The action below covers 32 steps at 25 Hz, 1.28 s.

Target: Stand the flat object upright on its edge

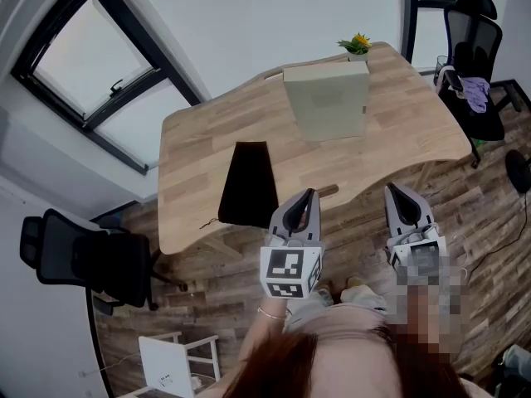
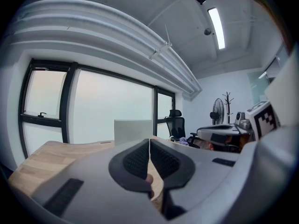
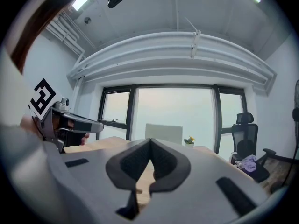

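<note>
A pale beige flat box [image 1: 326, 102] stands upright on its edge at the back of the wooden table [image 1: 398, 123]. It shows as a pale panel in the left gripper view [image 2: 133, 132] and in the right gripper view [image 3: 163, 133]. A black flat sheet [image 1: 248, 183] lies near the table's front edge. My left gripper [image 1: 311, 194] is shut and empty, held in front of the table just right of the black sheet. My right gripper [image 1: 390, 188] is also shut and empty, beside it off the front edge. Jaws meet in both gripper views [image 2: 149, 141] [image 3: 150, 141].
A small potted plant with yellow flowers [image 1: 357, 46] stands behind the box. A black office chair with a purple cloth [image 1: 474, 89] is at the table's right; another black chair [image 1: 87, 259] is at the left. A white stool [image 1: 178, 363] stands on the wood floor.
</note>
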Each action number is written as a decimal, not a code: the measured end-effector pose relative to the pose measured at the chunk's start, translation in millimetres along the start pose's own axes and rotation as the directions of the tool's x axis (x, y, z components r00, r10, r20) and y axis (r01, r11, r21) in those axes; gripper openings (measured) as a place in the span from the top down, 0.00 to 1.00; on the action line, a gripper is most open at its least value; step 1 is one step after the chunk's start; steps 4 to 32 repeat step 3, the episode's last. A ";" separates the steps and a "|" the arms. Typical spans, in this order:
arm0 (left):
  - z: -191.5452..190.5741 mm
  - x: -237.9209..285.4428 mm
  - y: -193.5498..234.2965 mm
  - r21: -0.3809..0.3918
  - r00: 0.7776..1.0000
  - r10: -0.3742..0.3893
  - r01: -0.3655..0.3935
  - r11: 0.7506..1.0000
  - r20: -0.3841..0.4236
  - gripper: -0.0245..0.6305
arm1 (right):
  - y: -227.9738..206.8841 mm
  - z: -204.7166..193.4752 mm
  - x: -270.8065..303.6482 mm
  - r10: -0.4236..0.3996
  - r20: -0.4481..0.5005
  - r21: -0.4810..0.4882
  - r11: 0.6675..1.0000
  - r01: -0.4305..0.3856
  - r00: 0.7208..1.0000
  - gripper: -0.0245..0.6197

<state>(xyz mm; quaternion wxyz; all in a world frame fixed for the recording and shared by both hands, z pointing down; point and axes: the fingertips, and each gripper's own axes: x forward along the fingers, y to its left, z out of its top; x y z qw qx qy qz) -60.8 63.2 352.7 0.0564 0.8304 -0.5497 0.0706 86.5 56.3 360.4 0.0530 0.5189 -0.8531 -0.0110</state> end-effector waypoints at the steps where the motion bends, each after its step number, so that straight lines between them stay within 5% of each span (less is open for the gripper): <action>1: 0.5 -0.3 -0.1 -0.002 1.000 -0.001 0.001 1.000 0.002 0.94 | 0.3 0.3 0.1 0.000 -0.001 -0.002 1.000 0.000 1.000 0.96; 32: 1.8 -1.0 -0.4 -0.006 1.000 -0.004 0.004 1.000 0.008 0.94 | 0.9 1.0 0.3 0.001 -0.002 -0.005 1.000 -0.001 1.000 0.96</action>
